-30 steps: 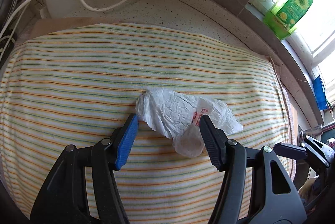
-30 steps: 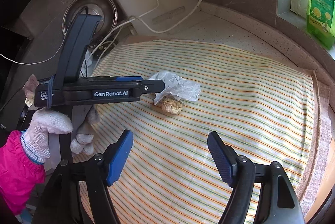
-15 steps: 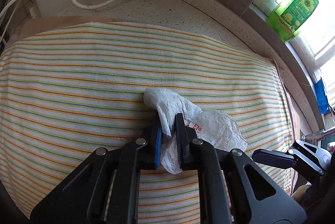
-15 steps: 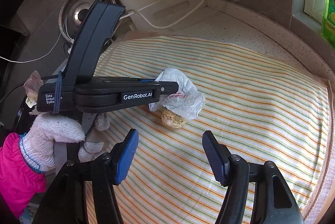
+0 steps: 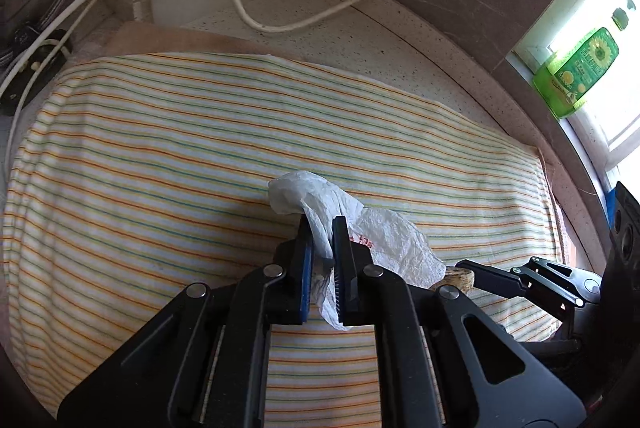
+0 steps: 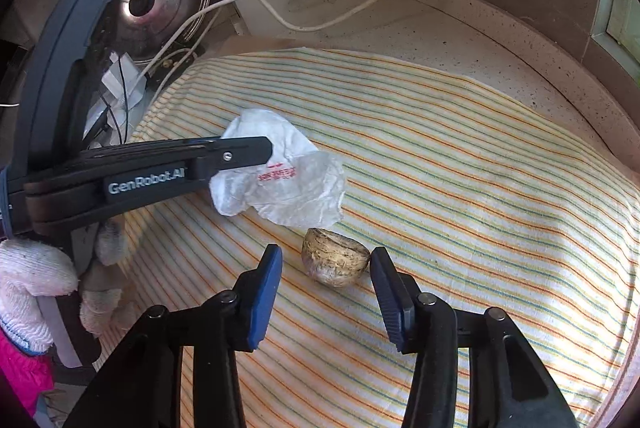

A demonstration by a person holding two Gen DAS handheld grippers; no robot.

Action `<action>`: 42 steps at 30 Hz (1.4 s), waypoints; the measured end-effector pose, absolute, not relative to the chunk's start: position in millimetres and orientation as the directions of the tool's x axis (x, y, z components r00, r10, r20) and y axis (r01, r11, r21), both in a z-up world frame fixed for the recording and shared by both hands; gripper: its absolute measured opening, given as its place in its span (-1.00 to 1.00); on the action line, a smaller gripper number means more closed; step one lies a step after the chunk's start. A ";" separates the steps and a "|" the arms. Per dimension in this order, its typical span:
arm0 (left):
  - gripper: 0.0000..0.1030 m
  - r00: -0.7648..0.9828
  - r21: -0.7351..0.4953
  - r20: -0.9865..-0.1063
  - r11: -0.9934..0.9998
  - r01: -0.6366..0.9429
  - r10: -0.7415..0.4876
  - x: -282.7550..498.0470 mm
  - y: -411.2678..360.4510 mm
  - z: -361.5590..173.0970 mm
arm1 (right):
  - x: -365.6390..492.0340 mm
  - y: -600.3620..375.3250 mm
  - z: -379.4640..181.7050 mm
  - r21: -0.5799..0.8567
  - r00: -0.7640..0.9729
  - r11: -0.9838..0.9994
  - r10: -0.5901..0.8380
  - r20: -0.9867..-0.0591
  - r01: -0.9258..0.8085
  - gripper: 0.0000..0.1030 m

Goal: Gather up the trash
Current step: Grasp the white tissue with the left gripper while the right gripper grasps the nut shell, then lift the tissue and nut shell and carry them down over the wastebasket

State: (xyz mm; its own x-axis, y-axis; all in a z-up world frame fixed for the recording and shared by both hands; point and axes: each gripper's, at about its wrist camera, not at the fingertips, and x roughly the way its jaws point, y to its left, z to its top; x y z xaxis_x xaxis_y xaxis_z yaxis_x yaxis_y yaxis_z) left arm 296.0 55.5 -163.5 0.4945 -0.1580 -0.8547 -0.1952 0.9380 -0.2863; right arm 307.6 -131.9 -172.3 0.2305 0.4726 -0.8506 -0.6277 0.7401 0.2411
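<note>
Wrapper (image 5: 384, 236) hides most of brown lump (image 5: 460, 276) beside left gripper (image 5: 322, 248).

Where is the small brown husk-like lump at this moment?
In the right wrist view, the brown lump sits on the striped cloth between the right gripper's open jaws, just below the crumpled wrapper.

The left gripper (image 5: 322, 252) is seen with its two jaws drawn almost together, pinched on a crumpled white wrapper (image 5: 384, 240). In the right wrist view it is held level, reaching in from the left, gripped by a hand in a white knit glove (image 6: 34, 274) with a pink sleeve at the wrist. The right gripper (image 6: 326, 288) is held with its jaws spread wide, one on each side of a small brown husk (image 6: 334, 262), neither touching it.
</note>
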 end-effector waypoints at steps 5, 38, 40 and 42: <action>-0.87 0.518 -0.282 -0.845 0.934 -0.220 -0.133 280.6 70.0 -152.8 | 310.6 -130.7 -175.8 0.223 0.242 0.751 0.454 -0.857 -0.621 -0.30; -0.87 0.620 -0.251 -0.780 0.949 -0.190 -0.083 81.9 72.2 -88.8 | 191.0 -165.2 -97.8 0.288 0.306 0.714 0.579 -0.756 -0.639 -0.32; -0.87 0.621 -0.244 -0.779 0.953 -0.179 -0.083 65.1 74.2 -87.6 | 173.5 -166.1 -93.1 0.289 0.316 0.720 0.579 -0.752 -0.631 -0.32; -0.87 0.622 -0.242 -0.778 0.955 -0.170 -0.087 47.5 76.2 -86.7 | 155.9 -165.7 -90.3 0.293 0.322 0.725 0.580 -0.748 -0.624 -0.32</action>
State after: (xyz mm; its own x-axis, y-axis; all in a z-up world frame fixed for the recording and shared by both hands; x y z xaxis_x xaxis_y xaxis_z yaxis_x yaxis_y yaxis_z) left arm 47.5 76.2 -86.7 0.6218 -0.0866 -0.7784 -0.1704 0.9551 -0.2424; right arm 155.9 -165.7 -90.3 0.3218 0.5799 -0.7485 -0.6235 0.7247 0.2934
